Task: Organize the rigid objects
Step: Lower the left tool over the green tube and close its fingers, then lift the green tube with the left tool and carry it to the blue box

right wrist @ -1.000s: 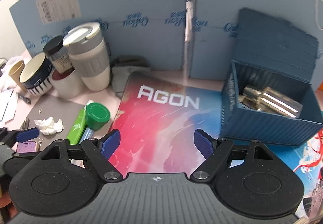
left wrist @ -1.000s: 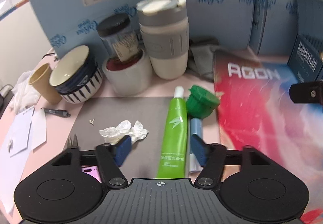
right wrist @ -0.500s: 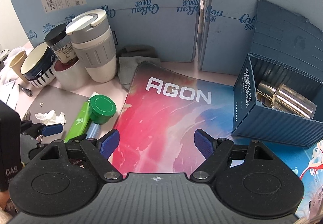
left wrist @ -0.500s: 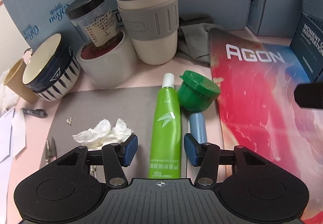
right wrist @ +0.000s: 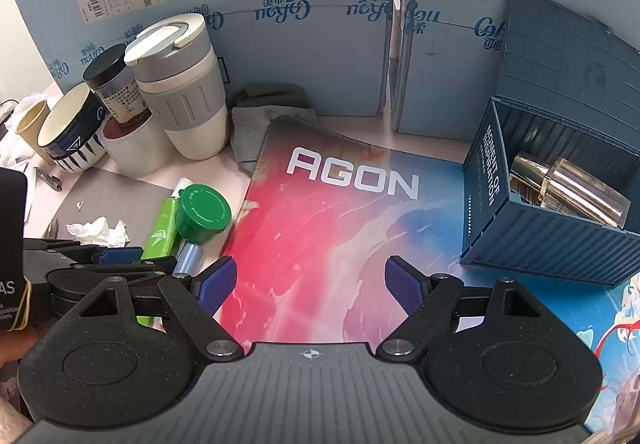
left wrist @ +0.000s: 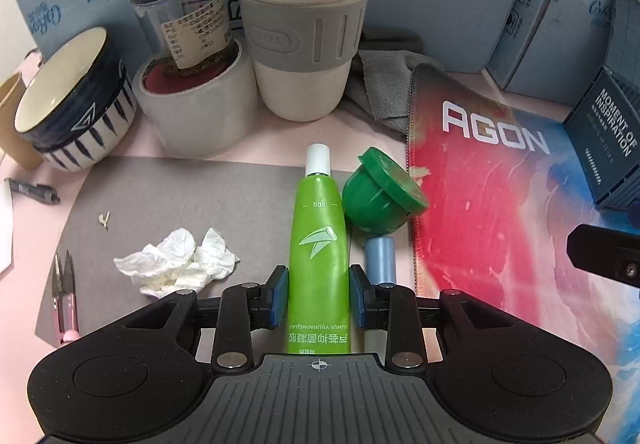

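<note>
A green tube [left wrist: 319, 244] with a white cap lies on the grey mat [left wrist: 180, 200]. My left gripper [left wrist: 319, 298] is shut on the tube's lower part, both pads against its sides. A green lidded cup [left wrist: 378, 196] leans against the tube, with a light-blue stick [left wrist: 379, 260] just below it. In the right wrist view the tube [right wrist: 162, 230], the green cup [right wrist: 203, 213] and the left gripper [right wrist: 120, 260] show at the left. My right gripper [right wrist: 312, 286] is open and empty above the AGON mouse pad [right wrist: 340, 228].
At the back stand a striped bowl [left wrist: 68, 116], a tape roll [left wrist: 200, 116] with a black-lidded jar [left wrist: 180, 12] in it, and a grey-sleeved tumbler [left wrist: 302, 28]. A crumpled tissue [left wrist: 180, 262] and snips [left wrist: 64, 292] lie on the mat. A blue crate [right wrist: 560, 204] holds shiny bottles.
My left gripper has moved forward over the green tube and closed from open onto it. The right gripper has shifted slightly and stays open.
</note>
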A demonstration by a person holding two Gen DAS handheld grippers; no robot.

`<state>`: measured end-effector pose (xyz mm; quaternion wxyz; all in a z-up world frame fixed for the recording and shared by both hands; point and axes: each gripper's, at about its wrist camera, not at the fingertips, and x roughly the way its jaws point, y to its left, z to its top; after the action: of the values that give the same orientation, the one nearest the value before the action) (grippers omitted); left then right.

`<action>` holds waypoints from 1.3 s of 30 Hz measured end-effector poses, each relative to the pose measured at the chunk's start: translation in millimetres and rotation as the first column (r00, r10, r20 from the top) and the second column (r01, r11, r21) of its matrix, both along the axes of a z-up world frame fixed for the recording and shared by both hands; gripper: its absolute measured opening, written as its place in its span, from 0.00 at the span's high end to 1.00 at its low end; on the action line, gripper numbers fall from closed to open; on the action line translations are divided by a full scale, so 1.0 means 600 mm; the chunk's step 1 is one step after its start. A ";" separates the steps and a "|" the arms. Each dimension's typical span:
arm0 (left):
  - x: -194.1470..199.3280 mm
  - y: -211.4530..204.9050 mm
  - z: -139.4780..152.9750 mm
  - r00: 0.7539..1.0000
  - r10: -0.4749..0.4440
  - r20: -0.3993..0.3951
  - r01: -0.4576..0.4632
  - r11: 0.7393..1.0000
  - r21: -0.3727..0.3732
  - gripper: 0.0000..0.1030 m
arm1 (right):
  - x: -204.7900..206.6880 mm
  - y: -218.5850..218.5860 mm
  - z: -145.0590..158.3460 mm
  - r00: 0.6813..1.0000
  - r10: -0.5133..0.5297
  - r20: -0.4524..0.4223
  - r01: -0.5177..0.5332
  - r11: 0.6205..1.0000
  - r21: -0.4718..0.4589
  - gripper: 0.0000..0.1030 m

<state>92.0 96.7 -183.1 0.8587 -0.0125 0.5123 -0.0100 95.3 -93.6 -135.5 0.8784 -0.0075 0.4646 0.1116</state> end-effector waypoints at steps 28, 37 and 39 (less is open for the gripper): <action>-0.107 -0.133 0.122 0.967 -0.171 0.188 0.162 0.985 0.064 0.71 | -0.066 -0.073 0.046 0.994 -0.080 0.080 0.079 0.997 0.013 0.19; -0.123 -0.247 0.164 0.890 -0.360 0.279 0.332 0.932 0.144 0.71 | -0.086 -0.173 0.070 0.971 -0.207 0.122 0.204 0.978 0.036 0.19; -0.126 -0.275 0.173 0.850 -0.426 0.311 0.373 0.902 0.216 0.71 | -0.089 -0.195 0.078 0.963 -0.235 0.133 0.234 0.972 0.024 0.19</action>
<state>16.7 -68.4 -79.6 0.9135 0.1601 0.3413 -0.1528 42.0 -210.4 -88.6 0.9148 0.0437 0.4015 0.0079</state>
